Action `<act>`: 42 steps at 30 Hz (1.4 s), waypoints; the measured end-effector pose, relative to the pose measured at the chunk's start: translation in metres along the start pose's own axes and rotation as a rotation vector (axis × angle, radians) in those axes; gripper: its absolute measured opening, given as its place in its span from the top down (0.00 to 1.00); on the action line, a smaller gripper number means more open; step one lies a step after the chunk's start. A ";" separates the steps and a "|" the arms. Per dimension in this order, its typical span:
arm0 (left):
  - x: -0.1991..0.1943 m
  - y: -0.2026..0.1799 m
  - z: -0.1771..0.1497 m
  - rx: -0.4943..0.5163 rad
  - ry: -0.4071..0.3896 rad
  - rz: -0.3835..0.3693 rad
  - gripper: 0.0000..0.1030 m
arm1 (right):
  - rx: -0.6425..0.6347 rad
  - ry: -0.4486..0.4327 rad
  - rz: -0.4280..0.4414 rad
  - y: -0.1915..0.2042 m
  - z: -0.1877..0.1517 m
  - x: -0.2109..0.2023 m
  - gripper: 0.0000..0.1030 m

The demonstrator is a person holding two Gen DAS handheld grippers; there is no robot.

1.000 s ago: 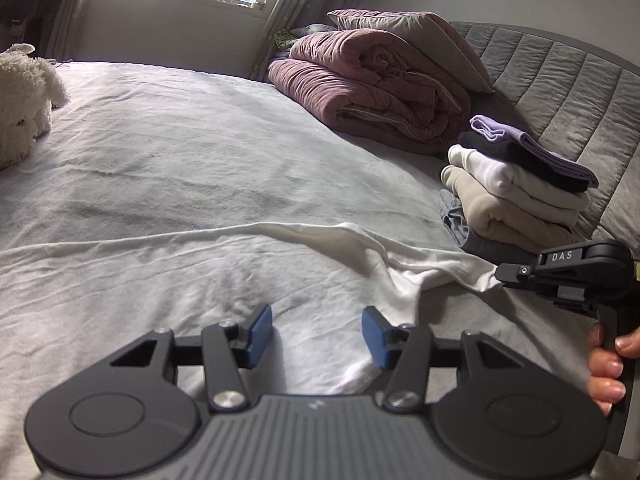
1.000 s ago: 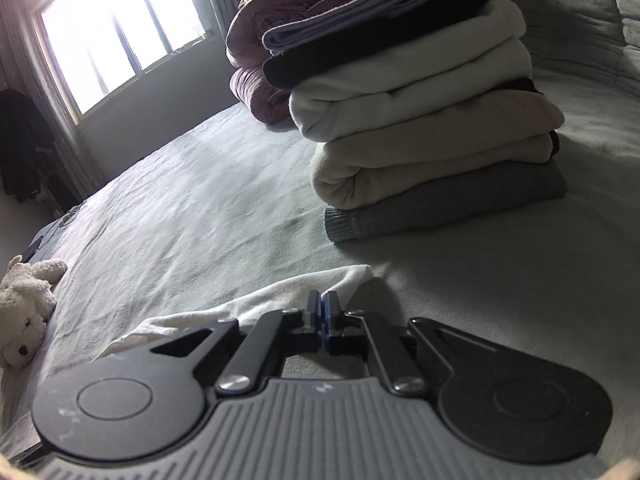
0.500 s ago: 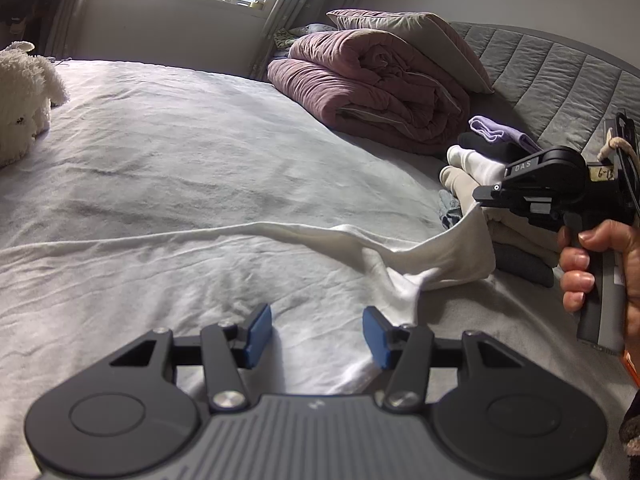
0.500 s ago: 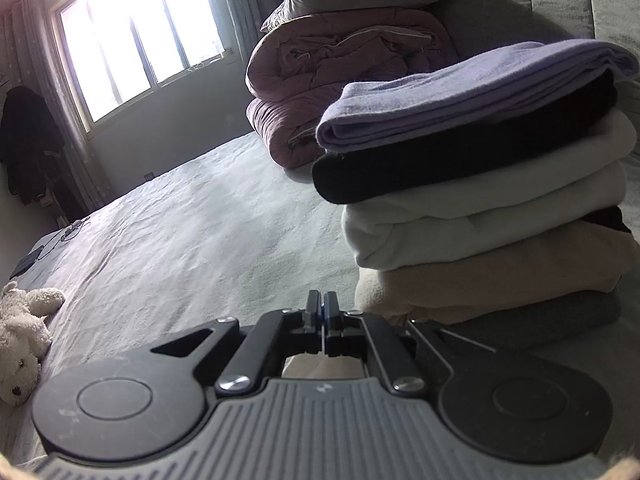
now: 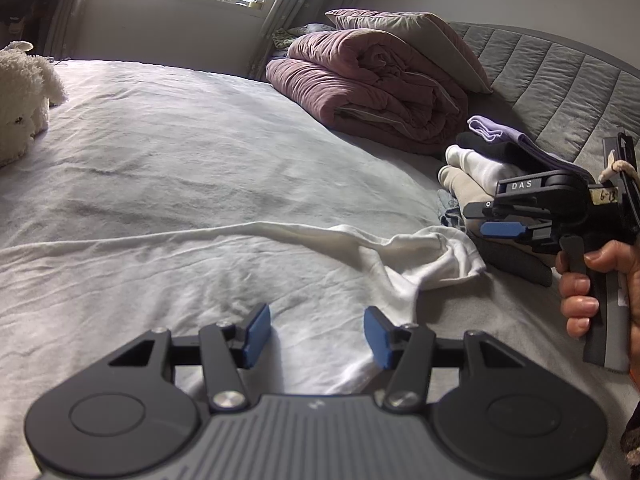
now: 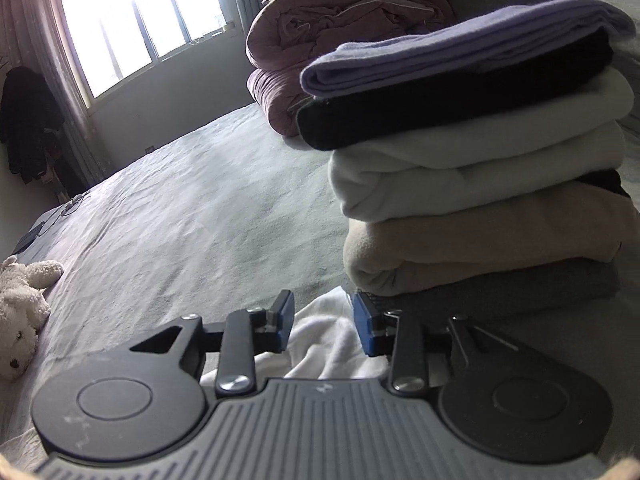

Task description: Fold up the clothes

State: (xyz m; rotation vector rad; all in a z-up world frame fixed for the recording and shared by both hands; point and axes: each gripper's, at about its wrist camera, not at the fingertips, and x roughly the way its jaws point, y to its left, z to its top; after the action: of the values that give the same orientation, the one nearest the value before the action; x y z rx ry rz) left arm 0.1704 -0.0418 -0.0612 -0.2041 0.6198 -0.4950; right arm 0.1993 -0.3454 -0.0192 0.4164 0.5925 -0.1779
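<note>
The white garment [image 5: 240, 264] lies spread flat on the bed [image 5: 200, 140], with its long axis running across the left wrist view from the left edge to a bunched corner at the right. That corner [image 5: 444, 256] sits crumpled just in front of the stack of folded clothes [image 5: 480, 168], touching or nearly touching the bottom grey item.

The right gripper [image 5: 476, 220] hangs just above and beside this corner, and its jaws have just been opening. In the right wrist view the blue pads stand apart, with white cloth visible below and between them but not pressed, so the corner reads as released. The right gripper is therefore the nearer of the two to that end of the garment.

The left gripper [image 5: 316, 332] hovers over the near edge of the garment at mid-length — jaws parted, nothing between them, the cloth directly below and ahead.

Appearance of the garment: thin, white, lightly creased, one long ridge running along its far edge. It is not yet folded — judged from its spread, one layer lies open across the bed.

A plush toy [image 5: 24, 96] rests well apart at the far left.
</note>
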 end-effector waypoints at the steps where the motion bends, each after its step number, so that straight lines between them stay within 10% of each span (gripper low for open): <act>1: 0.000 0.000 0.000 0.001 0.000 0.000 0.48 | 0.029 0.009 0.001 -0.006 -0.004 -0.003 0.64; 9: 0.000 -0.002 0.000 0.007 0.001 0.003 0.48 | 0.176 -0.016 0.061 -0.030 -0.034 -0.005 0.65; 12: 0.000 -0.001 0.000 0.006 0.001 0.002 0.48 | 0.187 -0.028 0.098 -0.031 -0.041 0.001 0.97; 27: -0.009 0.004 0.012 -0.069 0.083 -0.113 0.48 | 0.173 -0.061 0.065 -0.052 -0.013 -0.032 0.97; 34: -0.008 0.001 0.012 -0.028 0.115 -0.085 0.48 | 0.106 0.064 -0.027 -0.048 -0.021 -0.010 0.98; 42: -0.016 0.003 0.017 -0.015 0.071 -0.055 0.48 | 0.083 0.016 0.032 -0.039 -0.002 -0.041 0.82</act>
State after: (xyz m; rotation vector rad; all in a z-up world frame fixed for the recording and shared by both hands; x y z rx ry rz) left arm 0.1709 -0.0311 -0.0403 -0.2192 0.6887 -0.5521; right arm 0.1538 -0.3781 -0.0095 0.5077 0.5954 -0.1694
